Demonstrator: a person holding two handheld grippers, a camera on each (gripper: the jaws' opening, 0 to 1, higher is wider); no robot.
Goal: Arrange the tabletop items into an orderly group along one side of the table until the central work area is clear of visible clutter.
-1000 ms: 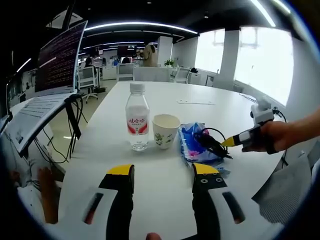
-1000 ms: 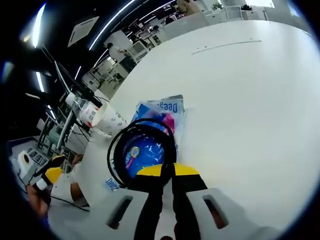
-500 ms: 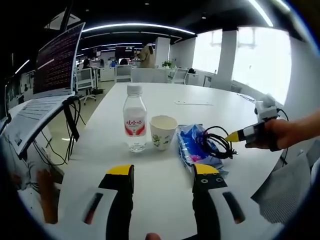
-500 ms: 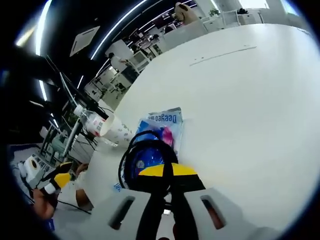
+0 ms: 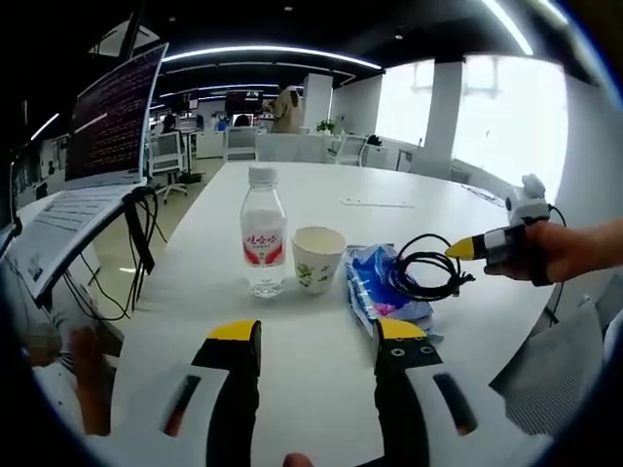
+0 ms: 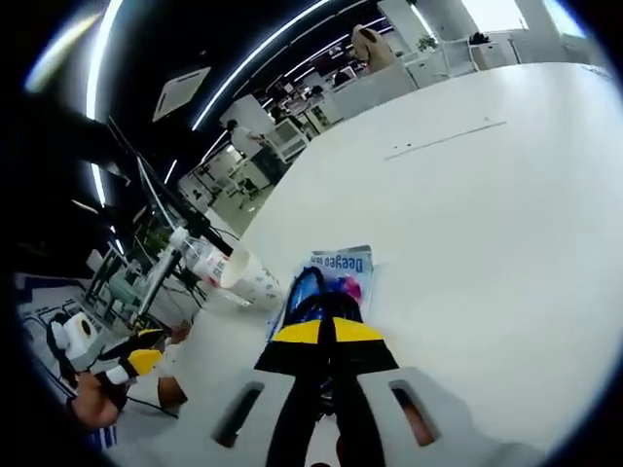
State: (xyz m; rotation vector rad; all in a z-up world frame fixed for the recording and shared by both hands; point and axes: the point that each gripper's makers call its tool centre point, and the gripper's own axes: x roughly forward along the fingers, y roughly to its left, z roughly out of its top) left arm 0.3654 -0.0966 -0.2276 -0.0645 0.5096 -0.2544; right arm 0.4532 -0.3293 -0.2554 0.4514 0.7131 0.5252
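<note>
Right gripper [image 6: 327, 336] clamped on black cable [image 5: 425, 274], hanging just above blue packet [image 5: 382, 285] right of cup [image 5: 319, 256]. Left gripper [image 5: 317, 336] open, idle. Risk: loops prob. snag packet, drag into cup.

We see our left gripper [image 5: 317, 342] as two black jaws capped with yellow tips, each set on a pale grey base with a dark slot showing a red mark. Our right gripper [image 6: 328, 333] has the same black jaws, yellow tips and grey slotted bases. From the left gripper view, it [image 5: 465, 249] shows a yellow tip, black-and-white body and black strap.
</note>
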